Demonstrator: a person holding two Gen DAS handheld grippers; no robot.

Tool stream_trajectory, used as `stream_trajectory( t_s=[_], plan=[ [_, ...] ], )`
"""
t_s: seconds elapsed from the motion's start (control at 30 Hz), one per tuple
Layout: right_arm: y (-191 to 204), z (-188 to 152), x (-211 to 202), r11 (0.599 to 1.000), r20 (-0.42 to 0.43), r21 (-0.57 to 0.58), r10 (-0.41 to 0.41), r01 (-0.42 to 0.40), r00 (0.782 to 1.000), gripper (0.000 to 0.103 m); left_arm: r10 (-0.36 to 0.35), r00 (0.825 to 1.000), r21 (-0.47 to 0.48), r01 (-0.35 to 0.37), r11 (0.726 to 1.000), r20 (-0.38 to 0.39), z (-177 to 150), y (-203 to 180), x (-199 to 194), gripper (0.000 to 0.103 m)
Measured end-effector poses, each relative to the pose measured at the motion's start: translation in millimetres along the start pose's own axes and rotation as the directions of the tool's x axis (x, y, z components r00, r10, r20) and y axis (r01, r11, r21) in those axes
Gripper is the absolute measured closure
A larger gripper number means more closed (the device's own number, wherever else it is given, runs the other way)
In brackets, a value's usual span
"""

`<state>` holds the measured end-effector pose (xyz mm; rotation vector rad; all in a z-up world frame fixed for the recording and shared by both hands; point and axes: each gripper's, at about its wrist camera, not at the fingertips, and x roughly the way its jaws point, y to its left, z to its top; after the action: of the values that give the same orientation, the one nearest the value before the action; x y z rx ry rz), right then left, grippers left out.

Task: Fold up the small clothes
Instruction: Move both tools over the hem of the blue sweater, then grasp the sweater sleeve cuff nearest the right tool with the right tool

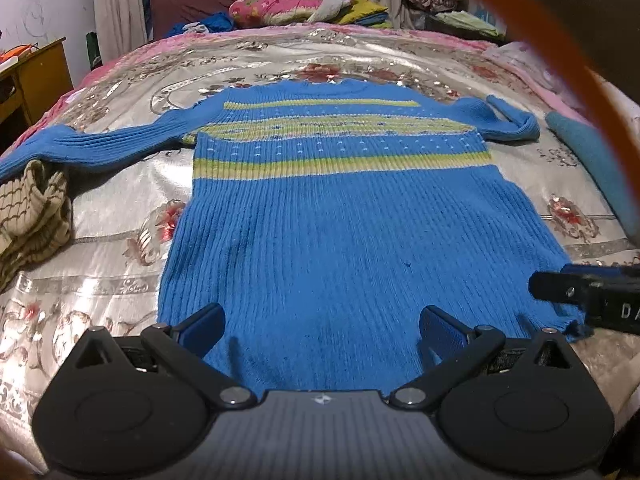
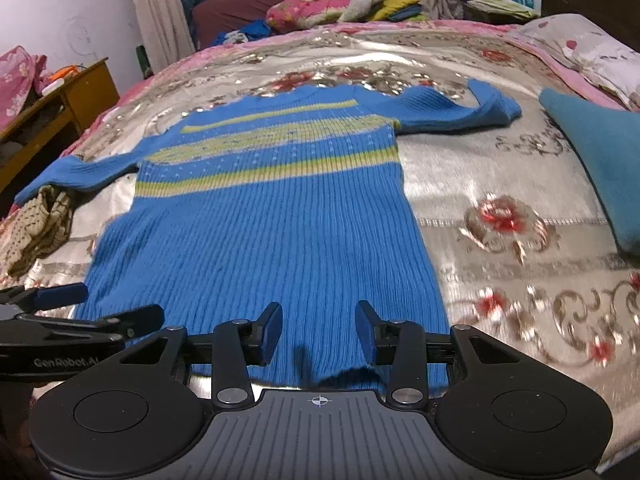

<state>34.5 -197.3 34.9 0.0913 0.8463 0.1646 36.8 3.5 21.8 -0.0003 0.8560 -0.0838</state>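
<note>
2 claws over the hem end of 1 blue ribbed sweater (image 1: pixel 328 216), which lies flat, front up, on the floral bedspread (image 1: pixel 120 208), neck away from me, both sleeves out to the sides.

Left claw (image 1: pixel 322 326): spread wide, nothing between the pads, hovering over the hem near its left half. Right claw (image 2: pixel 318 330): also spread, empty, over the hem's right part; I can't tell if either touches the knit.

Handling read, my judgement:
- Soft ribbed knit, light, no stiffness. It will sag and stretch along the ribs if lifted by 1 point.
- Grippy yarn on a shiny bedspread: the cloth under it is probably slick, so dragging may slide the whole sweater instead of folding it.
- Not fragile, but pads could snag loops; the hem already looks a bit frayed at the right corner.

Where to grab: pinch both hem corners through the full double layer, 1 claw each, lift together and carry toward the neck. Alternatively take the right sleeve (image 2: pixel 492 108) at the cuff first and lay it across the chest stripes.

Watch the crumpled beige knit item (image 1: pixel 32 212) touching the left sleeve (image 1: pixel 80 144), and the teal cloth (image 2: pixel 600 152) lying apart from the right sleeve.
</note>
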Motion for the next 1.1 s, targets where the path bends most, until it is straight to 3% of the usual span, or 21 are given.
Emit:
stream_trajectory(
  t_s=[0.33,1.1],
  plan=[
    [-21.6,12.8,16.3,0.999,0.006,0.036,0.016,-0.016,1.000,0.070,0.004,1.000,0.074,-0.003,0.997,-0.003,23.4,-24.9,21.8,0.000],
    [-8.1,21.5,47.8,1.000,-0.054,0.004,0.025,-0.025,0.998,0.070,0.000,1.000,0.067,0.002,0.998,-0.023,37.8,-16.2,43.2,0.000]
  ],
)
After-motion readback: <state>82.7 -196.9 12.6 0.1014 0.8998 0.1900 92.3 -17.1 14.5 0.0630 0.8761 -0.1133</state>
